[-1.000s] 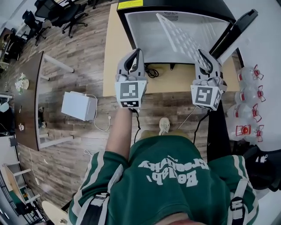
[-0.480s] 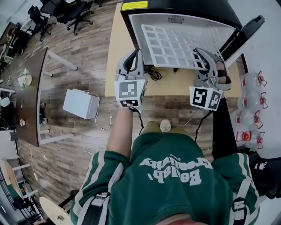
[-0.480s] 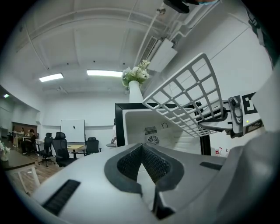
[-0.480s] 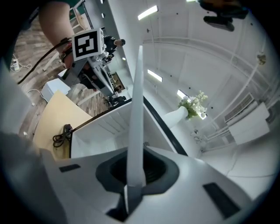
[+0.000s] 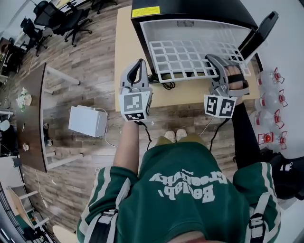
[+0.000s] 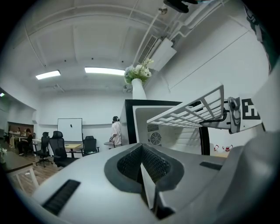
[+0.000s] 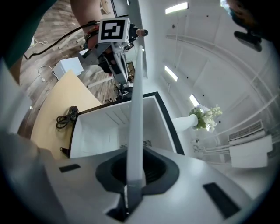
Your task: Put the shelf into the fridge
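Status: right gripper (image 5: 212, 61) is clamped down on the 3 o'clock edge of the shelf (image 5: 185, 57). In the right gripper view the shelf (image 7: 135, 109) sits edge-on between the pads of the right gripper (image 7: 131, 175). Left gripper (image 5: 138, 66) has its jaws together on nothing (left gripper view (image 6: 142, 164) confirms). It's parked just off the shelf's 9 o'clock side and doesn't look to be touching.

The shelf is roughly flat at the mouth of the fridge (image 5: 190, 9). Its far part is over the opening and its near edge hangs out over the table (image 5: 126, 47). Can't tell if it's on any rail yet.

Risks:
- One-sided grip. The whole 9 o'clock side is unsupported, so the wire grid can sag or pivot in the pads. Slip likely if it gets pushed against resistance.
- If it goes in skewed, one side lands on a ledge and the other misses, and it jams diagonally against the side walls.
- The door (image 5: 259, 31) is close at 2 o'clock of the right gripper, so knuckle or cube contact is possible on the way in.
- The cable (image 5: 161, 79) lies at the front lip under the shelf's 7 o'clock corner and could snag.
- The vase (image 6: 139, 85) on top of the fridge could tip on a hard bump.

Suggest the left gripper takes the free edge before pushing.
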Demonstrator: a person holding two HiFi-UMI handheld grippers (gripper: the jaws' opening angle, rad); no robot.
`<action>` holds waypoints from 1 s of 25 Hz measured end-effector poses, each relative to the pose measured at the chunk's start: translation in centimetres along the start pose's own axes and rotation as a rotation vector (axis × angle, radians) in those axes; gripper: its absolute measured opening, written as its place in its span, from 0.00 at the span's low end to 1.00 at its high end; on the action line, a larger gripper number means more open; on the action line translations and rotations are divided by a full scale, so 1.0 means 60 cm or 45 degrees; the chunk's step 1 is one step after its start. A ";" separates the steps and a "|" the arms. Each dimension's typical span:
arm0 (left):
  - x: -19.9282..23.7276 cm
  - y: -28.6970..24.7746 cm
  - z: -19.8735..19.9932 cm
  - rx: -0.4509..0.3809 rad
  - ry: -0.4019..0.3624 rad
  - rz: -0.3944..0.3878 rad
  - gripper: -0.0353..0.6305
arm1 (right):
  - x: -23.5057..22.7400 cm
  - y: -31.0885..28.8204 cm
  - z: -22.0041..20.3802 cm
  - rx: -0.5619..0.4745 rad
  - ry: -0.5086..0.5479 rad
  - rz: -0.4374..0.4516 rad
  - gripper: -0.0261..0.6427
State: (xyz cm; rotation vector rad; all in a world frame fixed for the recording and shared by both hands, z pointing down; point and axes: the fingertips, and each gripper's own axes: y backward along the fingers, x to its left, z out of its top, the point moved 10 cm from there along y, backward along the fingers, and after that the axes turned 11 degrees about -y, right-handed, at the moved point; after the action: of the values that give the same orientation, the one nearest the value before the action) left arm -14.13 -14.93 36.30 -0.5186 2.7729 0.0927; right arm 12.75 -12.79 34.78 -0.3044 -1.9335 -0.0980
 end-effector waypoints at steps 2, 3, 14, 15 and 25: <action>0.004 0.003 -0.008 -0.001 0.002 -0.018 0.04 | 0.009 -0.001 0.003 0.023 0.048 -0.014 0.09; 0.005 0.005 -0.013 -0.002 0.004 -0.026 0.04 | 0.014 -0.002 0.004 0.034 0.080 -0.021 0.09; 0.015 0.013 -0.017 -0.018 -0.011 -0.077 0.04 | 0.048 -0.024 0.014 0.147 0.216 -0.055 0.09; 0.015 0.013 -0.017 -0.019 -0.011 -0.078 0.04 | 0.050 -0.027 0.014 0.154 0.214 -0.058 0.09; 0.006 0.009 -0.022 -0.010 -0.008 -0.060 0.04 | 0.072 -0.042 0.006 0.186 0.267 -0.103 0.09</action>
State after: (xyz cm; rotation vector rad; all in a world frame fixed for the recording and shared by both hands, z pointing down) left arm -15.06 -14.74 37.44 -0.5842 2.7538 0.0949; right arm 10.26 -14.39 38.84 -0.1132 -1.7339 -0.0398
